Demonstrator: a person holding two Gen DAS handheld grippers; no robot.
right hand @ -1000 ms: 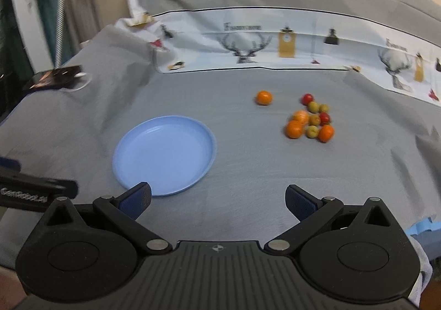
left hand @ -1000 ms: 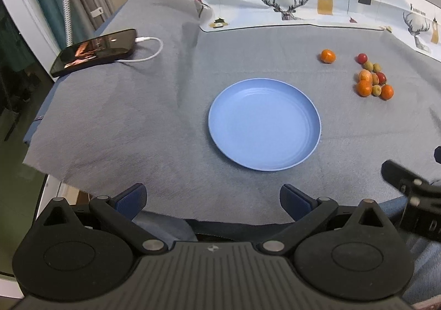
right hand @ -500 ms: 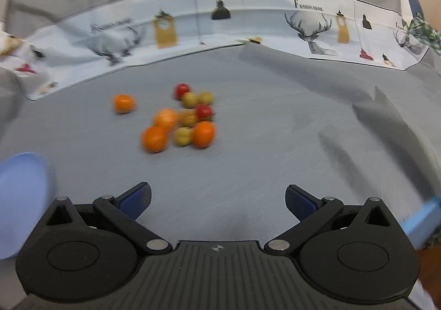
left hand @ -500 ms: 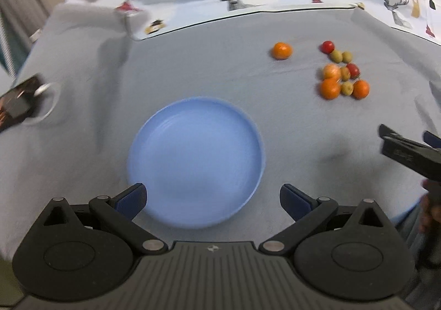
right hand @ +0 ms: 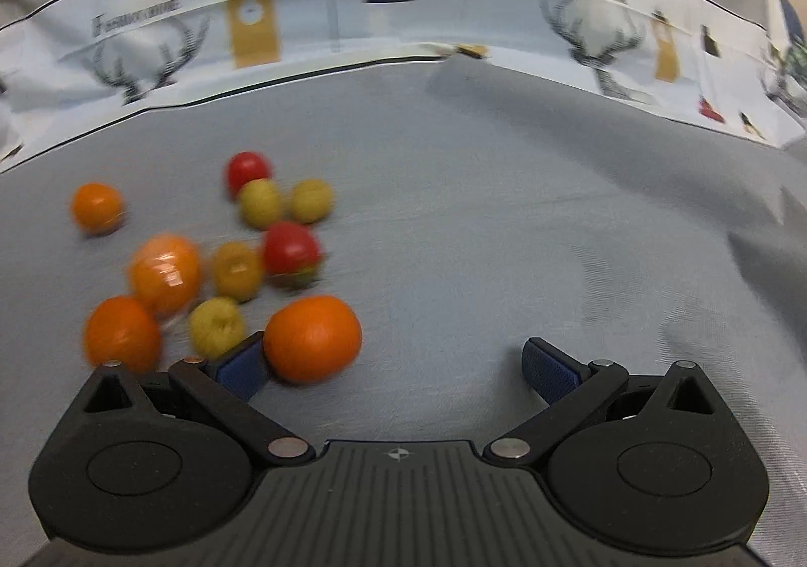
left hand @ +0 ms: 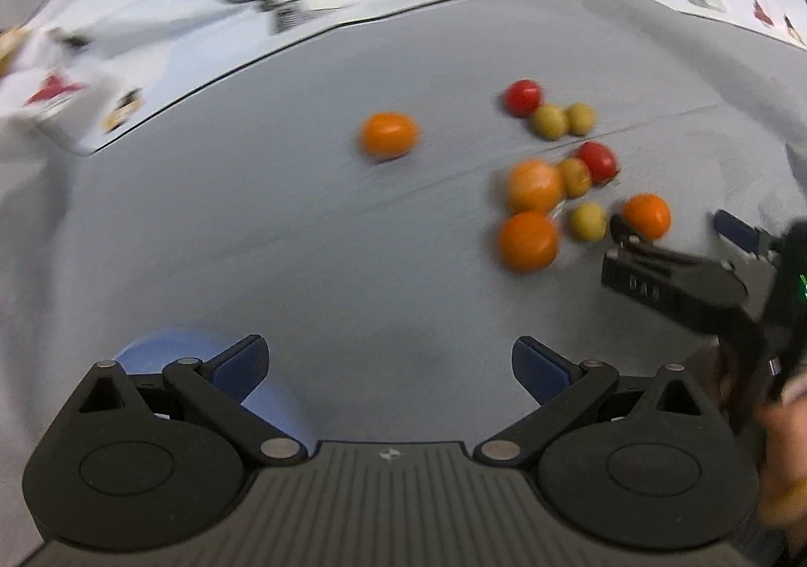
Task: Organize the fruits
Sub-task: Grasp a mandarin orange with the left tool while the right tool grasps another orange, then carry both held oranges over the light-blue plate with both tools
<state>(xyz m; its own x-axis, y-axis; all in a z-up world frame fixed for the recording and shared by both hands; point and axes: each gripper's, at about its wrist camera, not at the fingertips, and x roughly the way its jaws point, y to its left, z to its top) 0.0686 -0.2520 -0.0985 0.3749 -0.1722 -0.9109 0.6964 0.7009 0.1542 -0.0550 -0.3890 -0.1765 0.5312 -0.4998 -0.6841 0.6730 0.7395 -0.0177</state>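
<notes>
Now right tool [right hand: 388,360] gaping beside orange [right hand: 312,337]; left tool [left hand: 388,360] gaping.

Oranges: four — lone one [left hand: 388,135] apart at left, paler one [left hand: 534,186] in cluster, one [left hand: 528,241] just below it, one [left hand: 646,216] at cluster's right edge.
Red cherry tomatoes: two — far one [left hand: 523,97], nearer one [left hand: 598,161].
Small yellow-green fruits: four — pair side by side [left hand: 550,122] [left hand: 580,118], one [left hand: 575,177] between paler orange and nearer tomato, one [left hand: 588,221] in front row.
Blue plate: one [left hand: 151,350], partly hidden.
Grippers: two — left gripper [left hand: 388,362], right gripper [right hand: 393,365].
</notes>
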